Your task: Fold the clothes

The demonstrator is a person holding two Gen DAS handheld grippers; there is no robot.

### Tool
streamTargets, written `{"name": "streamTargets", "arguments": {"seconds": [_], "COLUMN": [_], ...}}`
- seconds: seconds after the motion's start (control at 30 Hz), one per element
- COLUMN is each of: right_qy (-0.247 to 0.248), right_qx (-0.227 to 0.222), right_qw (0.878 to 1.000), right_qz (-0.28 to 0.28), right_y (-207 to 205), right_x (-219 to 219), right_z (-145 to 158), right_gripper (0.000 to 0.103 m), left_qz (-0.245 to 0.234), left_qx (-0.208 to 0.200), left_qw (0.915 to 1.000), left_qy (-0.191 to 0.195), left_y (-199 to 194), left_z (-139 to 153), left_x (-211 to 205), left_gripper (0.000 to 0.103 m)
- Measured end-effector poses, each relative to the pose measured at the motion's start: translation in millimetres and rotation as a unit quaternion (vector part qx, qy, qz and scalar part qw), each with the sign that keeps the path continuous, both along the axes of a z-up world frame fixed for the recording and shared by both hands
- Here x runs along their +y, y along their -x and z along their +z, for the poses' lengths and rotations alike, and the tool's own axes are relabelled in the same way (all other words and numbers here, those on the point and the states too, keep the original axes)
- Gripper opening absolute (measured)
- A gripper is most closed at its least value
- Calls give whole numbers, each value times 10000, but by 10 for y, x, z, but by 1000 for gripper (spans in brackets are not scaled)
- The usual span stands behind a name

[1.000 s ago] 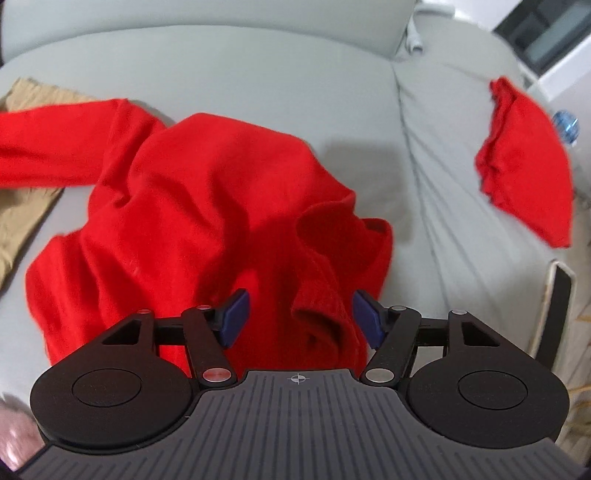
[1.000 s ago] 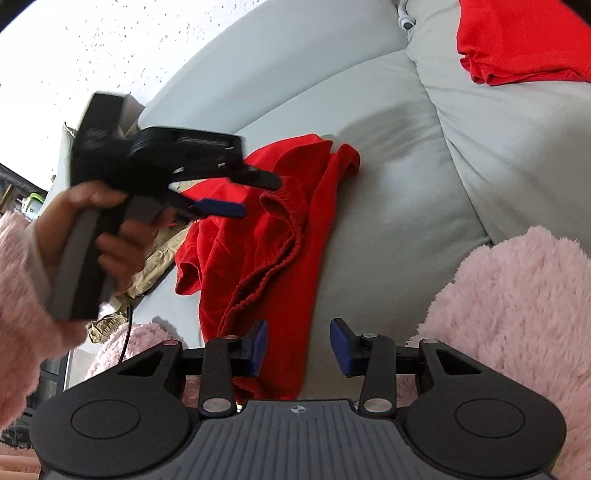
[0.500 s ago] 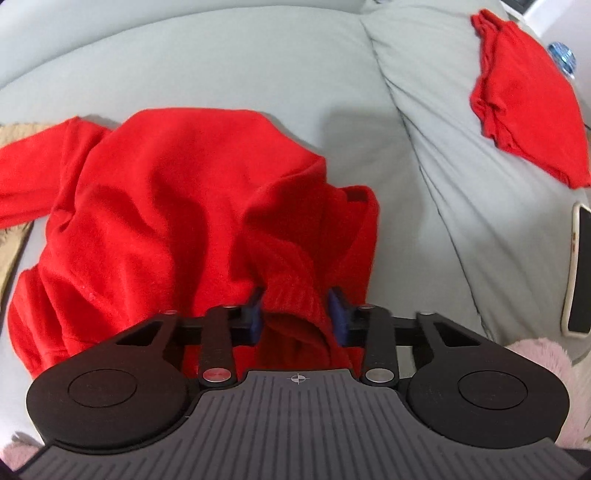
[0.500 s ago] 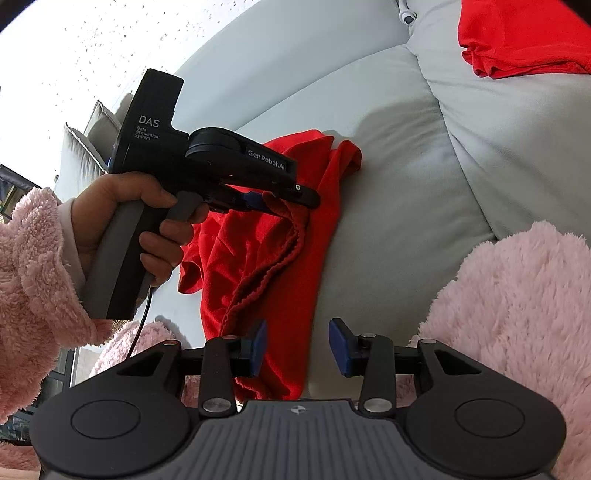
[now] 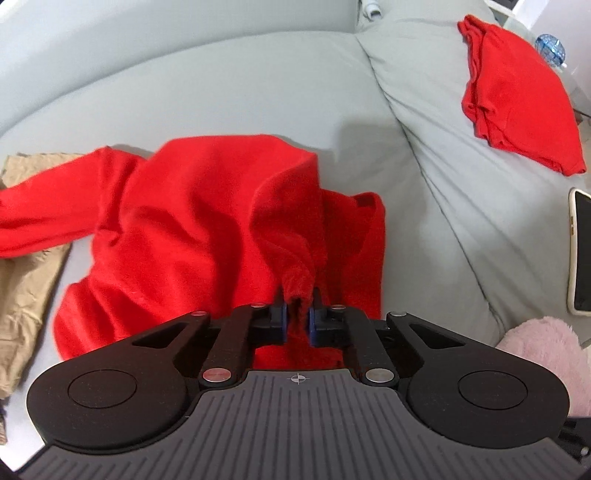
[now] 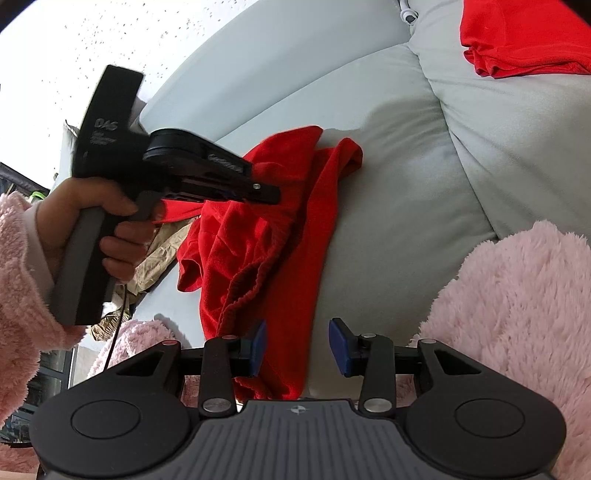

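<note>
A crumpled red sweater lies on the grey sofa. My left gripper is shut on a ribbed edge of the sweater and lifts it into a ridge. In the right wrist view the sweater hangs from the left gripper, held by a hand. My right gripper is open, low over the sweater's near edge, with nothing between its fingers.
A folded red garment lies on the right sofa cushion, also in the right wrist view. A tan garment lies left under a sleeve. A phone lies at right. Pink fluffy fabric is near right.
My left gripper closed on the sweater's ribbed edge and pulled it up and back. The right gripper stayed open and almost still.
</note>
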State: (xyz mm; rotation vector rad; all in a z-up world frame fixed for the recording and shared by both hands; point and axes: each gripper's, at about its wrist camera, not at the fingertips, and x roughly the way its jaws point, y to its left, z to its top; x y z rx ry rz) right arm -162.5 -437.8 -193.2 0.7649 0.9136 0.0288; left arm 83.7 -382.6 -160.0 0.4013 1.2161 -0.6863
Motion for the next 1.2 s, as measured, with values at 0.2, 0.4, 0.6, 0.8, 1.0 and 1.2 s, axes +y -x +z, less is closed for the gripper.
{"name": "streamTargets", "arguments": {"seconds": [0.2, 0.4, 0.6, 0.8, 1.0, 1.2], "right_qy": [17, 27, 31, 28, 17, 8], "right_qx": [10, 20, 21, 25, 20, 18], "right_qw": [10000, 10000, 10000, 10000, 10000, 10000], "right_qz": [4, 13, 15, -16, -8, -10], "right_y": [-4, -18, -17, -8, -11, -1], "right_x": [15, 17, 17, 49, 36, 23], "right_z": [-5, -10, -14, -11, -20, -21], "right_gripper": [39, 39, 39, 39, 39, 39], "left_qz": [236, 287, 289, 297, 301, 309], "left_qx": [2, 40, 46, 40, 48, 52], "left_qw": [9997, 9996, 9996, 9995, 9995, 9995], "left_qy": [3, 33, 49, 44, 32, 39], "left_y": [-47, -27, -15, -8, 0, -1], "left_z": [59, 72, 70, 63, 42, 34], "left_x": [225, 304, 301, 303, 307, 315], "left_gripper": [8, 8, 8, 8, 8, 8]}}
